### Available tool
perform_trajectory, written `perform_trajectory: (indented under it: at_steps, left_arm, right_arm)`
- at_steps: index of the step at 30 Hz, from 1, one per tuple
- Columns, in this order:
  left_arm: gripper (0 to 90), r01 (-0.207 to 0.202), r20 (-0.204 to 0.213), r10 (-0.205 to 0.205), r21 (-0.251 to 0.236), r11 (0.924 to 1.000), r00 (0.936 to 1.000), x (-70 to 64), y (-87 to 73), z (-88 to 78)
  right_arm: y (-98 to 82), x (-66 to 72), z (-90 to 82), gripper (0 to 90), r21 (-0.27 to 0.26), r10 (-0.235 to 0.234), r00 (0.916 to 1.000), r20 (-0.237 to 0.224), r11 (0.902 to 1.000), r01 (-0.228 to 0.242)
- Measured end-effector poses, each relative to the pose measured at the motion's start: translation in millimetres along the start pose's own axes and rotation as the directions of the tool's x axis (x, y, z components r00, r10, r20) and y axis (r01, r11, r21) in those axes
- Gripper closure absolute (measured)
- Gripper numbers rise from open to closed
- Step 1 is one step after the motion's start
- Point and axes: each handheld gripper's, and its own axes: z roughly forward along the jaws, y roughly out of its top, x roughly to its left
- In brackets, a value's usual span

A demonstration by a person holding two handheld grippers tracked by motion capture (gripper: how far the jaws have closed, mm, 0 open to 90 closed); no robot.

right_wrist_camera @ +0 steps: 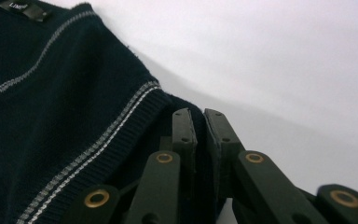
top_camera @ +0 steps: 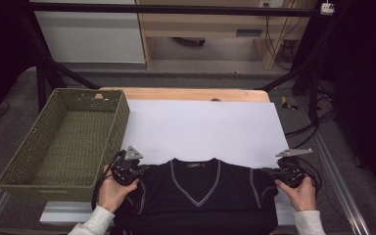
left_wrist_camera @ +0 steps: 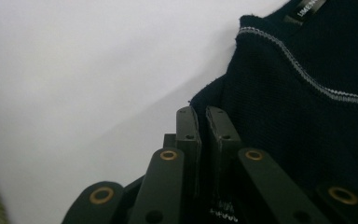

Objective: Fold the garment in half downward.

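A dark navy V-neck sweater (top_camera: 200,196) with grey trim lies at the near edge of the table, partly over a white sheet (top_camera: 200,129). My left gripper (top_camera: 144,169) is shut on the sweater's left shoulder edge; in the left gripper view the jaws (left_wrist_camera: 203,112) stand nearly together with knit fabric (left_wrist_camera: 298,116) pinched between them. My right gripper (top_camera: 269,171) is shut on the right sleeve edge. The right gripper view has those jaws (right_wrist_camera: 199,114) clamped on the striped cuff of the sweater (right_wrist_camera: 51,116).
A green woven basket (top_camera: 119,122) stands at the left of the table, close to my left gripper. The wooden table edge (top_camera: 186,94) runs along the back. Black frame posts and cables flank both sides.
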Motion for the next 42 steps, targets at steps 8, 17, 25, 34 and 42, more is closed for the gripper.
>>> perform_trajectory:
  at_steps: [8,17,25,34,42]
  left_arm:
    - [84.5,0.031,-0.048,-0.033,-0.027,0.9992,0.9983,15.9,23.1,7.5]
    - [84.6,0.047,-0.086,-0.05,-0.036,0.9982,0.995,31.2,48.3,27.7]
    - [84.6,0.1,-0.103,-0.106,-0.057,0.9933,0.9891,48.9,63.7,47.6]
    - [82.9,0.182,-0.047,-0.185,-0.062,0.9813,0.9816,67.1,55.5,71.6]
    - [45.5,0.165,-0.03,-0.174,-0.198,0.9662,0.9843,62.4,53.4,49.6]
  right_arm:
    - [27.7,-7.6,4.5,84.5,-0.055,-0.029,0.9978,0.06,0.998,0.032]
    - [56.7,-23.6,21.2,85.3,-0.097,-0.022,0.9928,0.118,0.9948,0.033]
    - [74.5,-37.7,43.7,85.3,-0.11,-0.016,0.9854,0.17,0.9933,0.035]
    - [74.8,-49.9,67.0,81.4,-0.083,-0.031,0.9776,0.208,0.9953,0.049]
    - [74.6,-47.4,49.9,47.3,-0.234,0.009,0.9832,0.182,0.9717,0.034]
